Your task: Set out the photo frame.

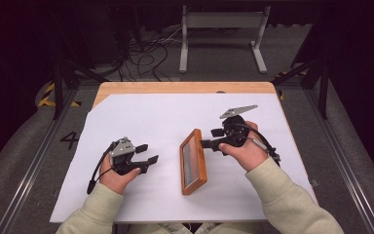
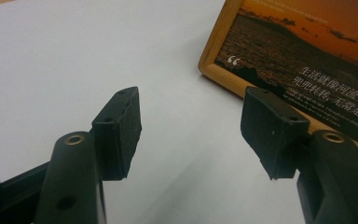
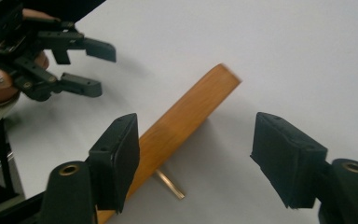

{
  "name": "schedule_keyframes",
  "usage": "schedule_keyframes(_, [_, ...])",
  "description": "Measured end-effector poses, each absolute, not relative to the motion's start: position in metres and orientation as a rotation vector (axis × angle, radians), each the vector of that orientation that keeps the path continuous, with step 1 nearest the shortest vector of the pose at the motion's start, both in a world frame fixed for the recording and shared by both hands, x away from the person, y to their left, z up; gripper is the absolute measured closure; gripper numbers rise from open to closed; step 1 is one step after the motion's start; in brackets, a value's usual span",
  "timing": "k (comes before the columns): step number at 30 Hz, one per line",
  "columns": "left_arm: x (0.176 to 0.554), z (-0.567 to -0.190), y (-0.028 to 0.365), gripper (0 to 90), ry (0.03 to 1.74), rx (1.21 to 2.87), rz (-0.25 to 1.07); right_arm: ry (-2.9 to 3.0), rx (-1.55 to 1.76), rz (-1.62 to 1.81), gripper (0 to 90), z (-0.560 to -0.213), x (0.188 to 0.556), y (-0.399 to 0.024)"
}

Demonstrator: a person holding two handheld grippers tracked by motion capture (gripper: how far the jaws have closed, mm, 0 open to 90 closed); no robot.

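A wooden picture frame [image 1: 193, 161] with a sunset photo and white writing stands on edge on the white sheet, its picture side turned toward my left gripper. My left gripper [image 1: 148, 153] rests low at its left, open, nothing between the jaws. In the left gripper view the open gripper [image 2: 191, 135] points at the frame's near corner [image 2: 223, 70]. My right gripper [image 1: 211, 138] hovers just right of the frame's far end, open and apart from it. In the right gripper view the open gripper [image 3: 196, 158] straddles the frame's top edge [image 3: 186, 112], and a brass prop leg [image 3: 170, 184] shows behind it.
The white sheet [image 1: 141, 112] covers most of a wooden table [image 1: 185, 87]. Bare sheet lies beyond the frame and to the left. Behind the table, on the floor, are a grey metal stand [image 1: 221, 29] and cables [image 1: 146, 53]. My left gripper [image 3: 81, 65] appears in the right gripper view.
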State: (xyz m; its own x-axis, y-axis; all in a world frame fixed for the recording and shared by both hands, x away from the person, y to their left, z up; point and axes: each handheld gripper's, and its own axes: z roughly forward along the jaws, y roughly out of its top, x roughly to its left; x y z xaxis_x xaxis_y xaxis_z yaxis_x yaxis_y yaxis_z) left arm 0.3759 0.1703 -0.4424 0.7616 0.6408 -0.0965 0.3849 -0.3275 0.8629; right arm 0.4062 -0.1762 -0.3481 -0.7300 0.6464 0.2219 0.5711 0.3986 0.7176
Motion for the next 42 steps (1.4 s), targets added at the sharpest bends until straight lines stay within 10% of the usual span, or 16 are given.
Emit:
schedule_keyframes(19, [0.376, -0.443, 0.170, 38.4, 0.771, 1.962, 0.332, 2.717, 1.205, 1.075, 24.2, -0.382, 0.400, -0.132])
schedule_keyframes(27, [0.376, -0.443, 0.170, 38.3, 0.774, 1.960, 0.322, 2.759, 1.248, 1.005, 37.1, -0.385, 0.399, -0.125])
schedule_keyframes(34, [0.376, -0.443, 0.170, 39.6, 0.771, 1.958, 0.318, 2.773, 1.356, 0.946, 66.6, -0.375, 0.401, -0.128])
schedule_keyframes(42, [0.375, -0.442, 0.171, 40.3, 0.773, 1.954, 0.316, 2.860, 1.161, 0.866, 70.3, -0.359, 0.408, -0.132])
